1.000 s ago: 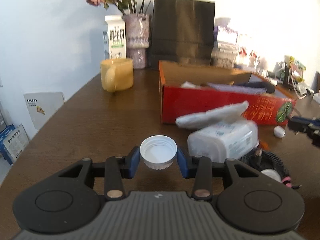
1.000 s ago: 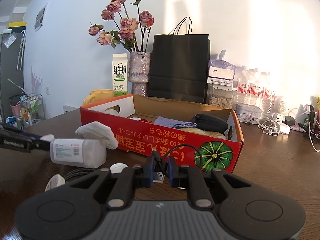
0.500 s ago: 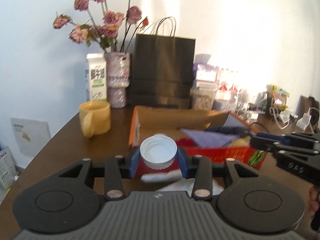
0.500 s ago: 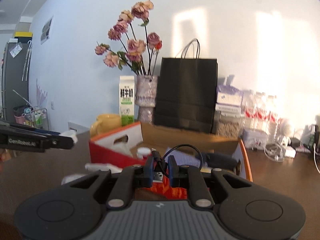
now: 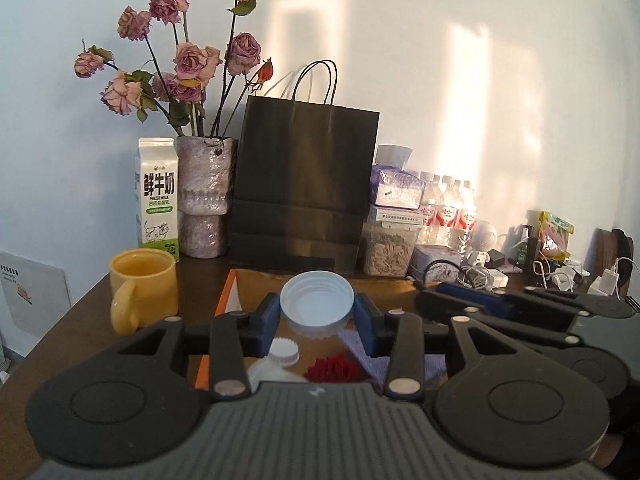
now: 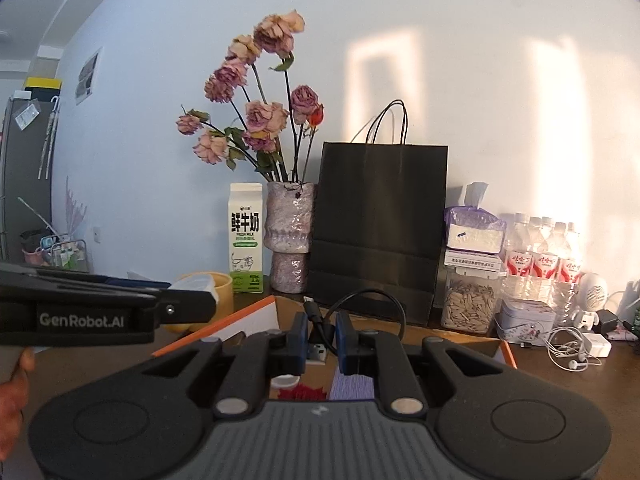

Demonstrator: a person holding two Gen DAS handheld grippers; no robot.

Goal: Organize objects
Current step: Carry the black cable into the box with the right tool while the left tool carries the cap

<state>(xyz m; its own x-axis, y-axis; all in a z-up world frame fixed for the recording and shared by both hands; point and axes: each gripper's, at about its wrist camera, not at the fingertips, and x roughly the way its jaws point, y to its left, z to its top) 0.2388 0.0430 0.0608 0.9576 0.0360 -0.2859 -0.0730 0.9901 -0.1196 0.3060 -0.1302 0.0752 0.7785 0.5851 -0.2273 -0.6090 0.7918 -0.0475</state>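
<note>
A brown table [image 5: 72,320] by a white wall [image 5: 440,80]. The box [image 6: 224,334] holds a purple cloth [image 5: 434,362]. The left gripper [image 5: 317,317] grips a white lid [image 5: 317,308]; the right gripper [image 6: 321,339] pinches a black cable [image 6: 320,330].

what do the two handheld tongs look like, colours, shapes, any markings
Both are alike: the left tongs and right tongs have blue pads on black linkage bars with silver pivot pins, two round black discs either side, and a grey ribbed body bearing a small white logo. Seen side-on from the right wrist, the left unit carries white "GenRobot.AI" lettering. No cables or sleeves show.
</note>
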